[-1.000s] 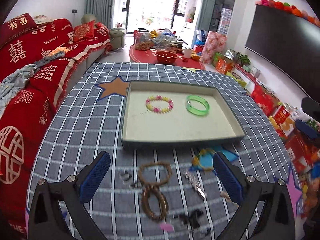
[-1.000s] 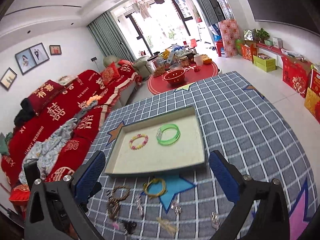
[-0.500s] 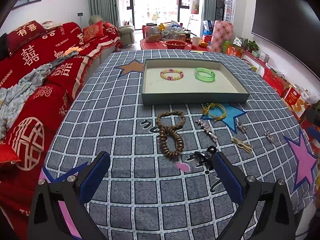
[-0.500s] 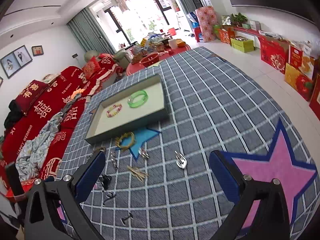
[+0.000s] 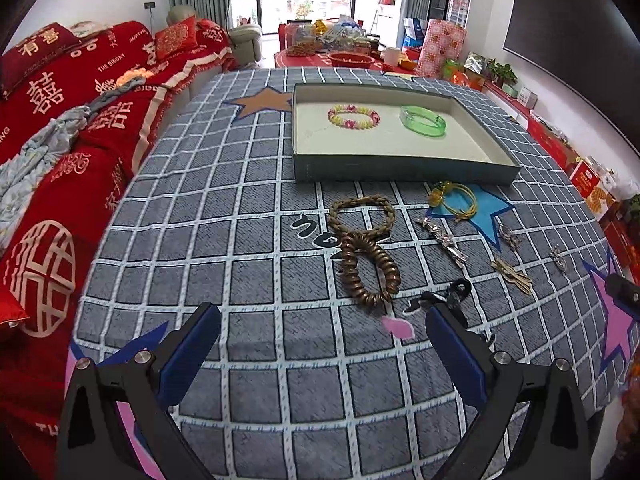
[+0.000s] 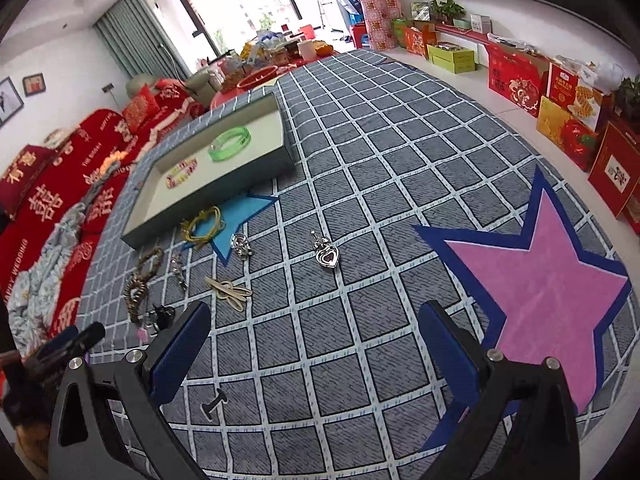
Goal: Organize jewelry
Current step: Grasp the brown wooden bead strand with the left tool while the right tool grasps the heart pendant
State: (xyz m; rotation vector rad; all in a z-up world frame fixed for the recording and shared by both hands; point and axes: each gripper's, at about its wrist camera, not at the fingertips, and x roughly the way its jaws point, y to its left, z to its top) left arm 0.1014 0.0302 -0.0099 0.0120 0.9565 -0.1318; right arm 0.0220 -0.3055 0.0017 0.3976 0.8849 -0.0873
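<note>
A shallow grey tray (image 5: 400, 170) (image 6: 208, 216) sits on the checked cloth and holds a pink-yellow bead bracelet (image 5: 353, 116) (image 6: 182, 169) and a green bangle (image 5: 423, 120) (image 6: 229, 144). In front of it lie a braided brown bracelet (image 5: 362, 210), a coiled brown bracelet (image 5: 370, 270) (image 6: 136, 294), a yellow cord bracelet (image 5: 454, 199) (image 6: 202, 224), a heart pendant (image 6: 327, 256), silver clips (image 5: 442, 238) (image 6: 241, 246) and a black clip (image 5: 444, 300). My left gripper (image 5: 322, 336) is open, near the coiled bracelet. My right gripper (image 6: 316, 334) hangs open below the heart pendant. Both hold nothing.
A red sofa (image 5: 60, 128) with cloths runs along the table's left side. Red gift boxes (image 6: 560, 92) line the floor on the right. A low red table (image 5: 340, 56) with bowls and jars stands beyond the far edge. Pink star patch (image 6: 548, 264) lies at right.
Both grippers have pulled back from the tray toward the near edge of the table. The tray now looks farther off and more loose jewelry shows. Both stay open.
</note>
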